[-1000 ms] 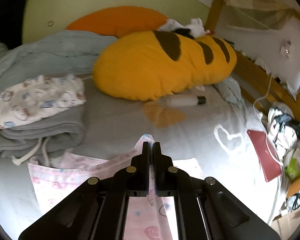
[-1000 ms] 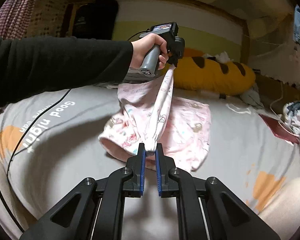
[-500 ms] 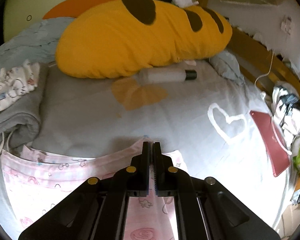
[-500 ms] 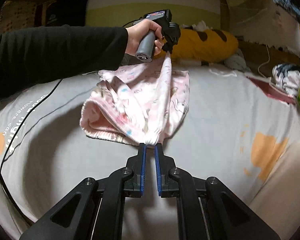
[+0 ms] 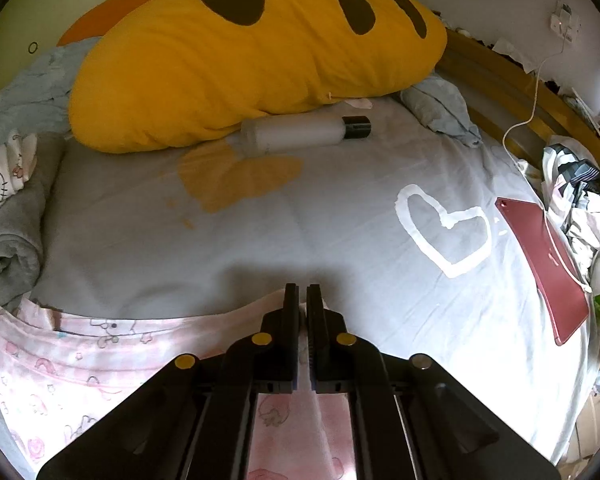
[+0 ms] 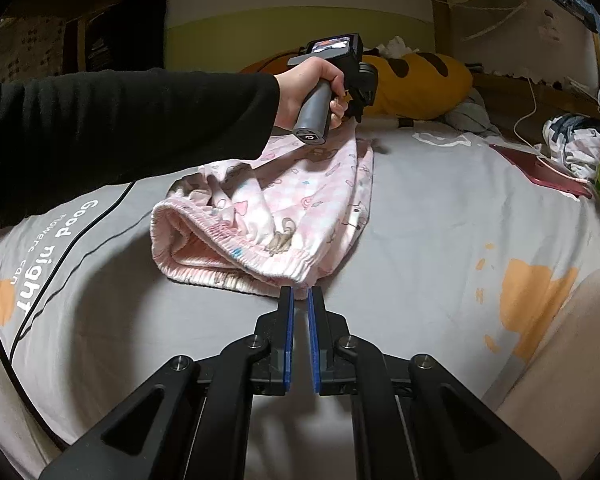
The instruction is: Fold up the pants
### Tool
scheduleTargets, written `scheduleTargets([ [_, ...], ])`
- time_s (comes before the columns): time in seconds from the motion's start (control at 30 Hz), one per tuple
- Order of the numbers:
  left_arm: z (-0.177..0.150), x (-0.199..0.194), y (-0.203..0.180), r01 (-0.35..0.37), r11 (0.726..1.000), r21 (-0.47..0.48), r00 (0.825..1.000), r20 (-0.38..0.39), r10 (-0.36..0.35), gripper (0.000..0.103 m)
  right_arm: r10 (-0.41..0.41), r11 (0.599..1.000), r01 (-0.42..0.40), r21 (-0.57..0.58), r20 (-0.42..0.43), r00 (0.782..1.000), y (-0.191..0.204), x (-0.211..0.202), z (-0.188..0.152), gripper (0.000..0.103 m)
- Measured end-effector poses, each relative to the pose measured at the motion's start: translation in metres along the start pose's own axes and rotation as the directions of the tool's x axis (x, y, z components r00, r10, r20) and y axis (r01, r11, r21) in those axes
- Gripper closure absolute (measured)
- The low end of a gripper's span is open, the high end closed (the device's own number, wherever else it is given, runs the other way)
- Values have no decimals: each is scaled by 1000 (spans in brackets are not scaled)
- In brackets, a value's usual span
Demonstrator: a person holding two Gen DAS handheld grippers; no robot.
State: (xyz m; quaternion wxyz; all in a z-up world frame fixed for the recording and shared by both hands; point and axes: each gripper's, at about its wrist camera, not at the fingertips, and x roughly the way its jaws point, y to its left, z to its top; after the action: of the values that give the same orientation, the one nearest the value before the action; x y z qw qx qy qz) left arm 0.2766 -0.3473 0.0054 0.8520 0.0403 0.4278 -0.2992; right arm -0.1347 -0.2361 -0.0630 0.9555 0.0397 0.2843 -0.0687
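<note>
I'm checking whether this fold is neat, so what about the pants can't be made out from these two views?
- Pants legs, right wrist view: the sleeve and folded top layer hide them.
- Left gripper bite, left wrist view: its own fingers cover the pinched fabric.
- Right gripper bite, right wrist view: only the waistband corner shows.
- Near pants edge, left wrist view: cut off by the frame.

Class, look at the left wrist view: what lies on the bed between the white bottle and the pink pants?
Only bare grey sheet with an orange print lies between the bottle and the pants, as the left wrist view shows.
</note>
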Motion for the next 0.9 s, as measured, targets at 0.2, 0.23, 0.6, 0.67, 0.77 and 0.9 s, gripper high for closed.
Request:
scheduleTargets([
  [0.2,0,-13,-15,9,999,48,999,44,-11,100,-27,1000,28,-9,18,999,1,-2,2,96],
  [0.23,-1,-20,-16,-13,998,57,997,72,9,99,-36,999,36,-9,26,999,2,-3,0,96],
  [0.6,-47,-152,22,-164,984,68,938,319,135,66,7,992,0,128,-52,999,-49,9,40,95],
  [0.67,-56,-173,33,-203,978,58,917,362,169,62,95,979,-75,188,-99,991,-71,19,60,95],
  [0.77,-68,-197,57,-273,962,16,875,419,242,57,178,966,-150,210,-122,976,-99,33,95,95],
  [0.9,-74,-209,94,-271,960,-73,856,439,274,54,174,980,-166,109,-68,982,-120,45,151,95],
])
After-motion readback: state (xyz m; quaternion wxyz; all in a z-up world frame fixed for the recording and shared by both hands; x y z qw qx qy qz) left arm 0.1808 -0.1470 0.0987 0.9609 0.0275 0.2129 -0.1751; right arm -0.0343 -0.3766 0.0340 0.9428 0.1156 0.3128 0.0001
